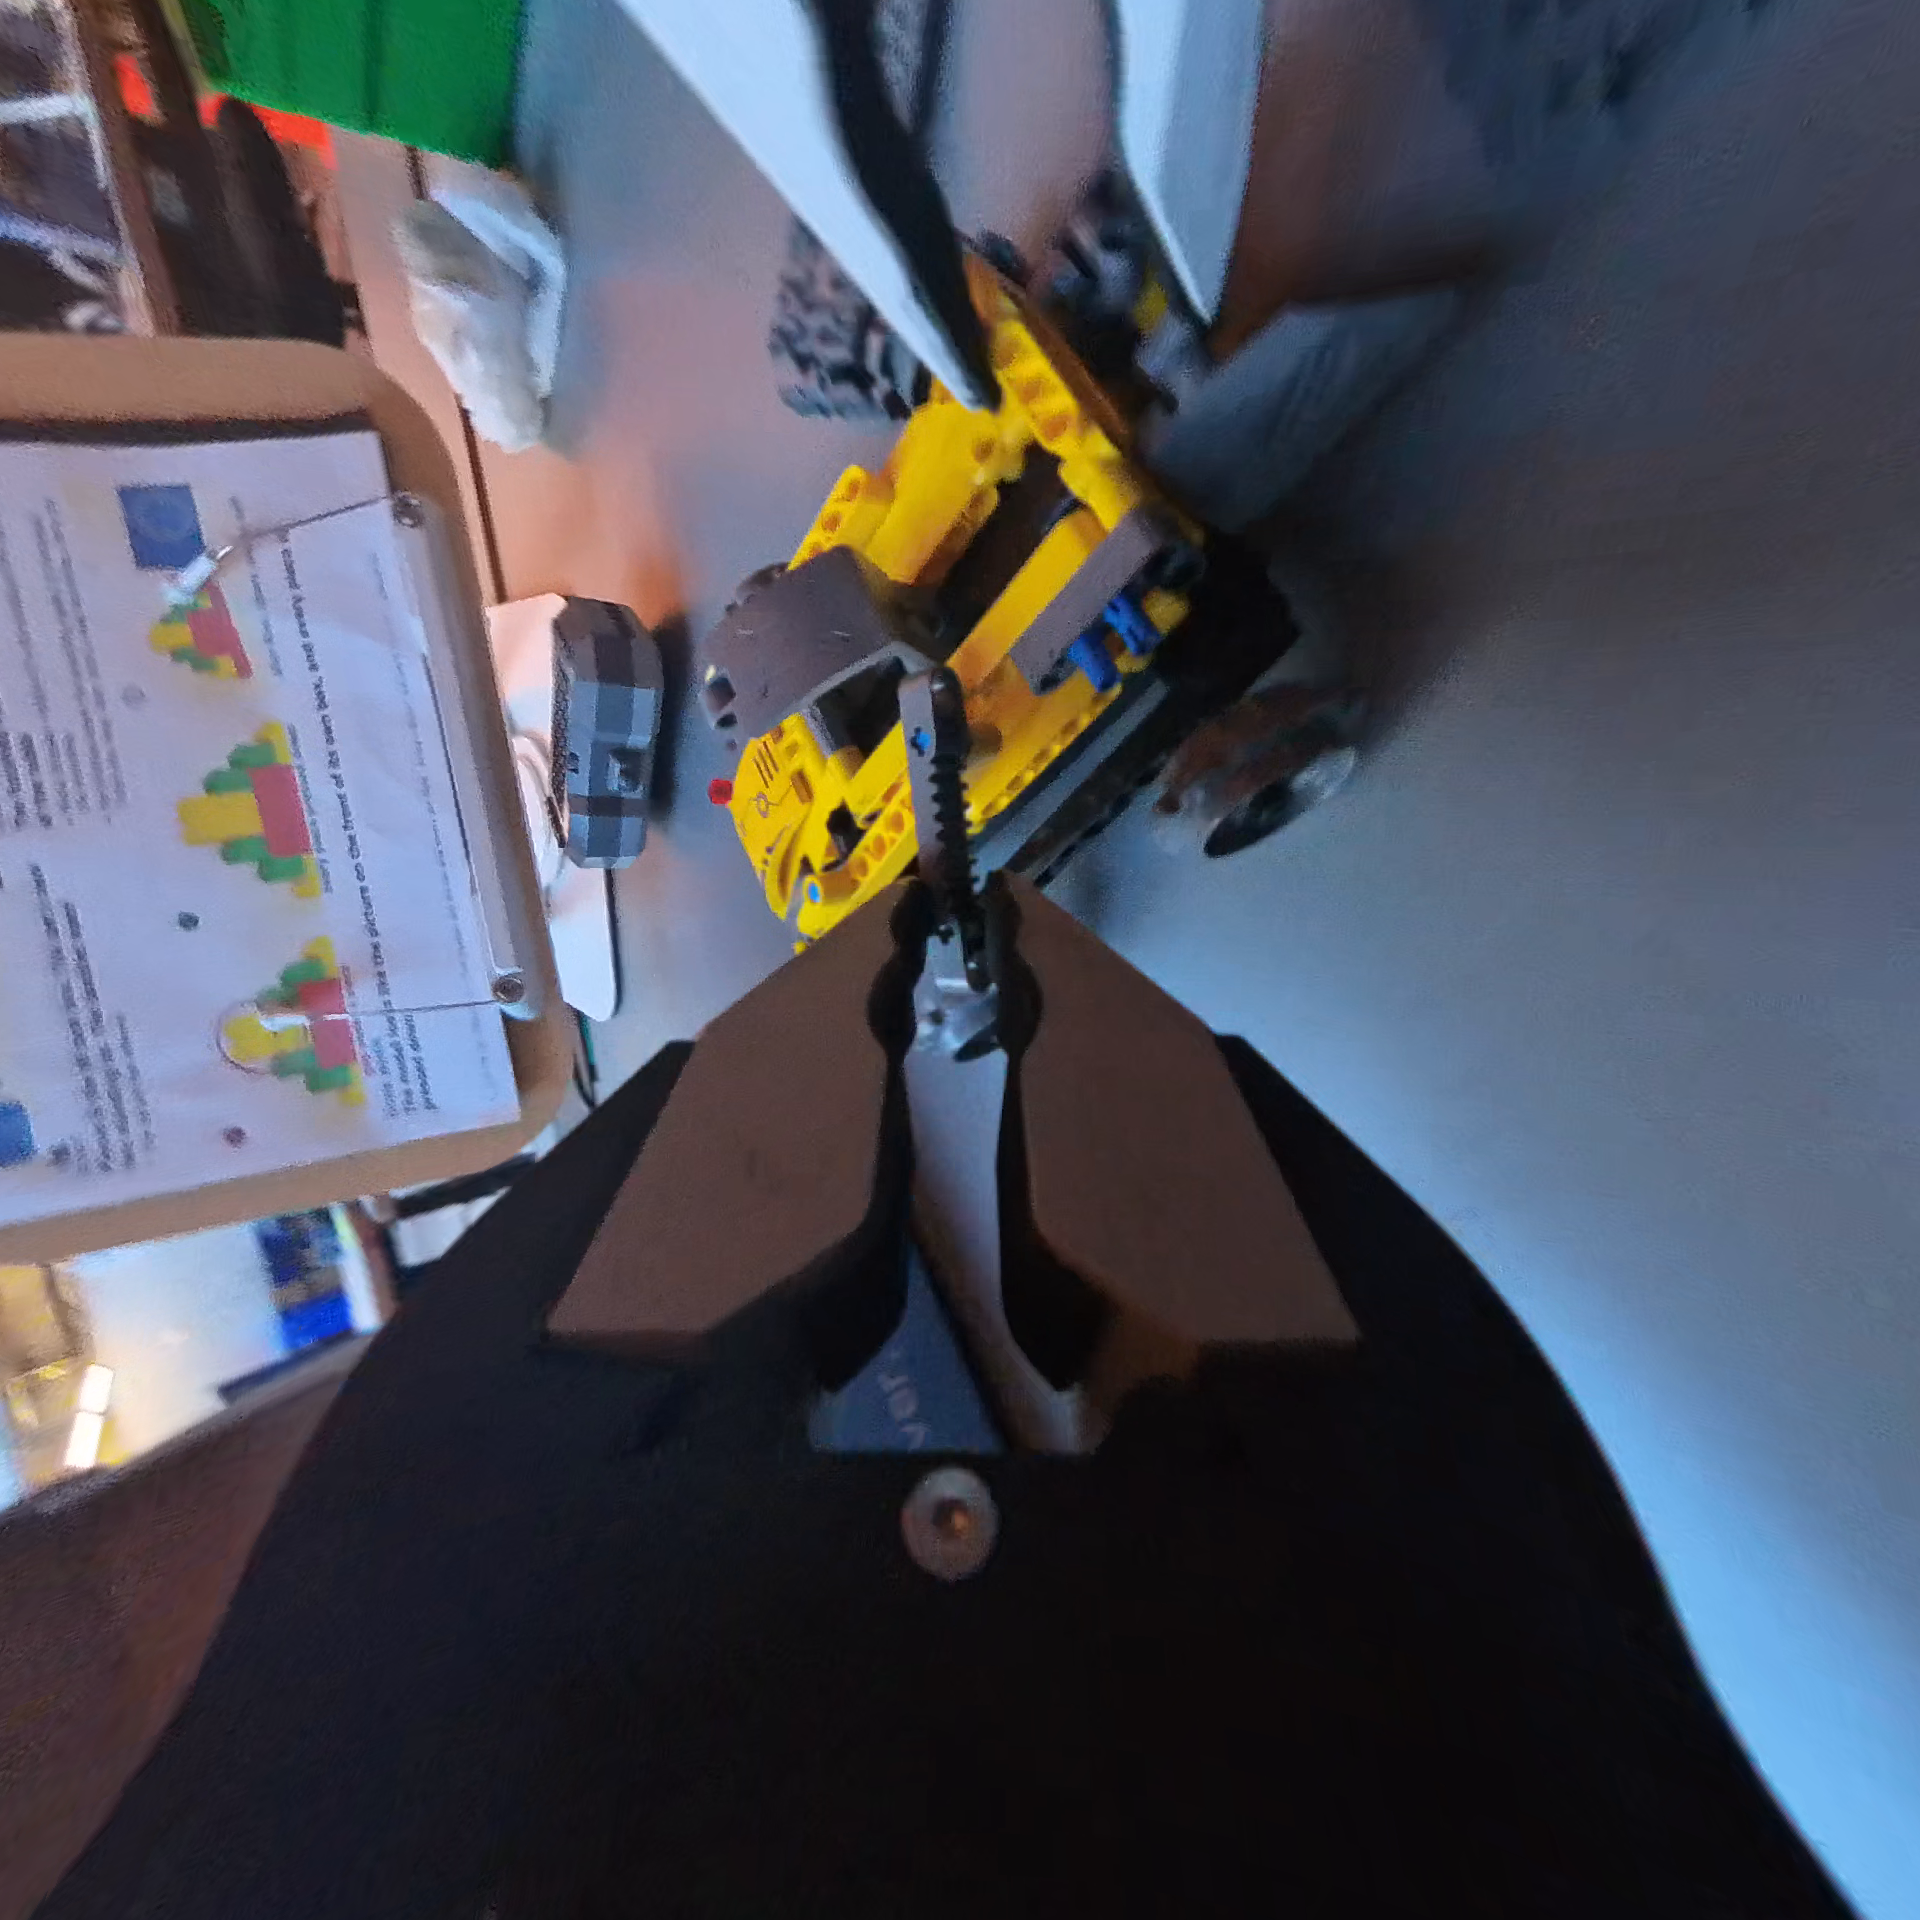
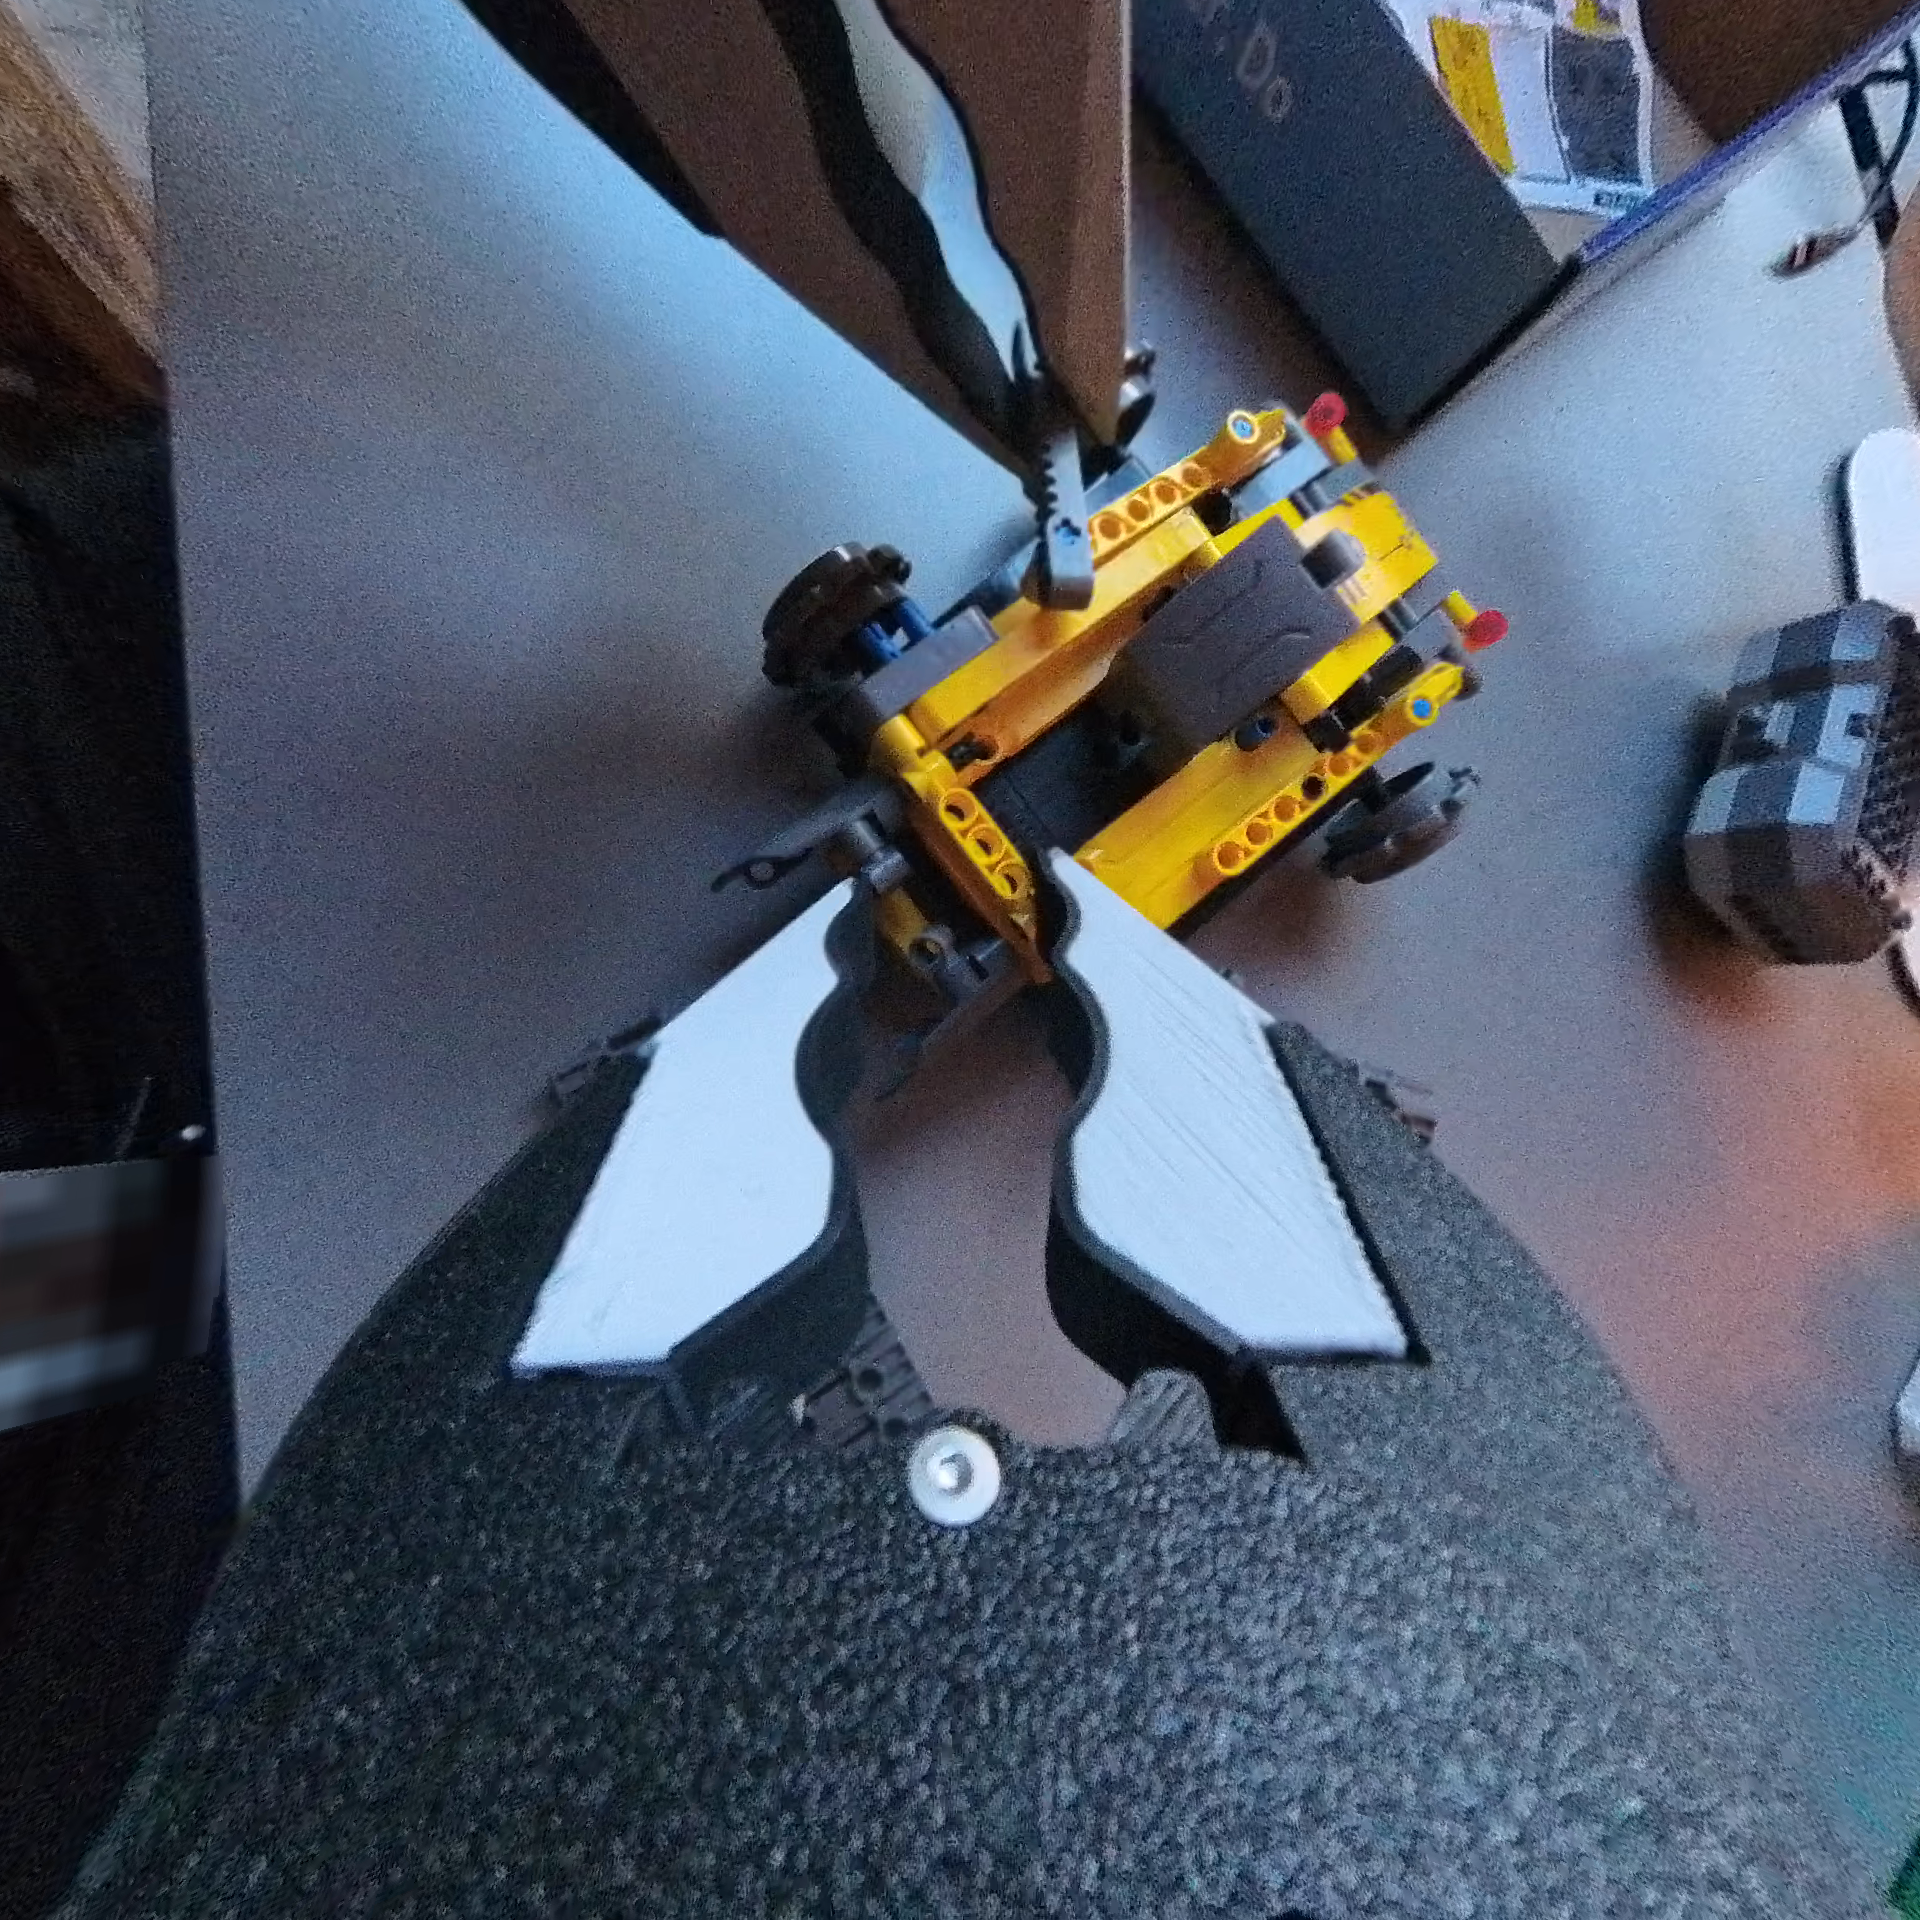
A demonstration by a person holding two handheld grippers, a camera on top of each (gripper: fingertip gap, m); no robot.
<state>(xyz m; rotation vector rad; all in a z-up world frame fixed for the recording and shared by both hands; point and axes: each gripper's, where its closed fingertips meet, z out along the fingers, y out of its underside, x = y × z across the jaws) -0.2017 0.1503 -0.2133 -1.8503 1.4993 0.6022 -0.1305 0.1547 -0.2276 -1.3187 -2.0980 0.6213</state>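
Observation:
A yellow brick-built vehicle (image 1: 987, 623) with grey panels and dark wheels lies on the grey table (image 1: 1610, 1039). My left gripper (image 1: 956, 925), with brown fingers, is shut on a black toothed rack bar (image 1: 948, 810) that reaches to the vehicle's near side. In the right wrist view the vehicle (image 2: 1164, 686) lies ahead. My right gripper (image 2: 951, 894), with white fingers, is closed around its near end. The left gripper (image 2: 1075, 416) comes in from the top and holds the rack bar (image 2: 1062, 520) against the vehicle's far side.
A wooden board (image 1: 457, 499) with a printed sheet of coloured brick pictures lies at the left. A grey checked object (image 1: 608, 727) sits beside the vehicle and also shows in the right wrist view (image 2: 1808, 779). A dark flat box (image 2: 1351, 197) lies at the back.

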